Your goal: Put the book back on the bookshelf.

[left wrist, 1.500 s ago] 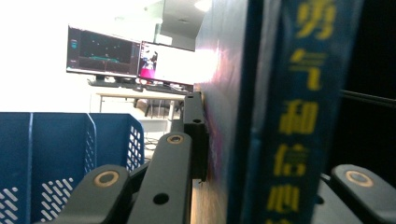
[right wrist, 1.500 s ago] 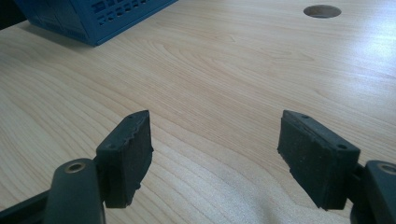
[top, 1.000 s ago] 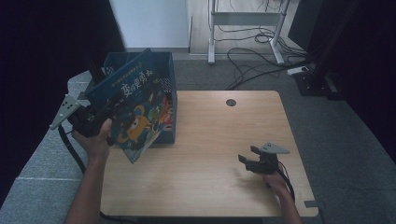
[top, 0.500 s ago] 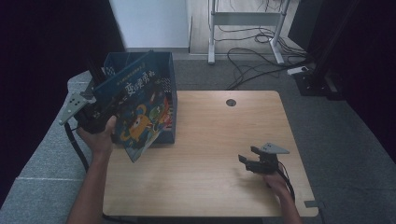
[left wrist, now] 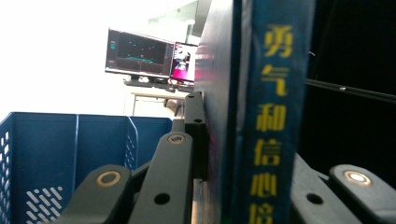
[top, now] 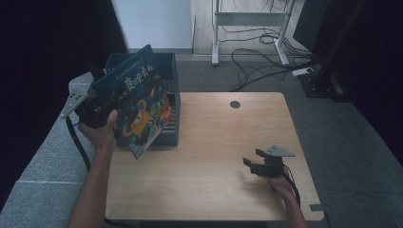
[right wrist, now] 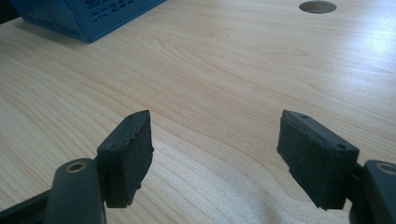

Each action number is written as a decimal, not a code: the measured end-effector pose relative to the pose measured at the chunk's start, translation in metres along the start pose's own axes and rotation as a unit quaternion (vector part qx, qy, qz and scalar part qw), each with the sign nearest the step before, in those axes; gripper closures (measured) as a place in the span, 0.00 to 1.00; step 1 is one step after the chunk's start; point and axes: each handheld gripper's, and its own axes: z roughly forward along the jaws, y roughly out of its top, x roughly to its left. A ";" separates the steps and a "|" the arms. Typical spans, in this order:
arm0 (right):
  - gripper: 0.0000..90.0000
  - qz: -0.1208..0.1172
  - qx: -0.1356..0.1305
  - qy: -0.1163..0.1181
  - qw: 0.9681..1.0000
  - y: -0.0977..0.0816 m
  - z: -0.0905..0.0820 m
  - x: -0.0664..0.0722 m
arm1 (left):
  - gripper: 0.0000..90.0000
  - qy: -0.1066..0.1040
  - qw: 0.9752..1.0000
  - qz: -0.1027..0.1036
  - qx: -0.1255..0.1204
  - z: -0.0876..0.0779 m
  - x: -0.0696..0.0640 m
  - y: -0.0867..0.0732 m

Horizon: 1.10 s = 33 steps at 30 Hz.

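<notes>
1. Left gripper (top: pixel 97 107) is at about 9 o'clock of the table (top: pixel 214 142), off its left edge, raised above the surface. It is clenched on a book (top: pixel 138 107): in the left gripper view the jaws press on both sides of the book (left wrist: pixel 252 116), one flat against the cover and one beyond the spine.
2. The book is dark blue with a cartoon picture and pale lettering on the front; yellow characters run down the spine. It is tilted, top edge toward 12 o'clock, lower corner hanging over the table's left part.
3. The book is held above and partly in front of a blue crate (top: pixel 168 95), which stands at roughly 10 o'clock on the table. Whether book and crate touch cannot be told.
4. The crate (left wrist: pixel 70 154) has solid blue walls with rows of small holes; in the left gripper view it lies to the left of the jaws.
5. The person's left hand (top: pixel 100 133) wraps the gripper body from below; the forearm enters from 7 o'clock.
6. Right gripper (top: pixel 259 164) sits at about 4 o'clock on the table, well apart from book and crate. Its jaws are released and stand wide, with bare wood between the pads (right wrist: pixel 126 154).
7. A round hole (top: pixel 235 104) is in the tabletop near 12 o'clock.
8. A corner of the crate (right wrist: pixel 88 14) appears at the upper left of the right gripper view.
</notes>
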 end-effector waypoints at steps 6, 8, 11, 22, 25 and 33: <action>0.28 0.001 0.000 -0.001 1.000 -0.001 0.001 -0.001 | 0.91 0.010 1.000 0.005 0.001 0.012 0.003 -0.003; 0.28 0.001 0.001 0.000 1.000 -0.001 0.001 -0.001 | 0.91 0.013 1.000 0.003 0.000 0.017 0.004 -0.003; 0.28 0.001 0.002 -0.001 1.000 -0.001 0.001 -0.001 | 0.91 0.017 1.000 0.008 0.006 0.026 0.006 -0.001; 0.29 0.004 0.001 -0.004 1.000 -0.002 0.001 -0.003 | 0.91 0.036 0.999 0.010 0.000 0.052 0.007 -0.005; 0.29 0.005 0.002 -0.003 1.000 -0.002 0.000 -0.004 | 0.91 0.043 0.999 0.017 -0.006 0.055 0.006 -0.004; 0.29 0.008 -0.002 -0.003 1.000 -0.002 -0.001 -0.004 | 0.91 0.055 0.998 0.012 -0.008 0.064 0.008 -0.004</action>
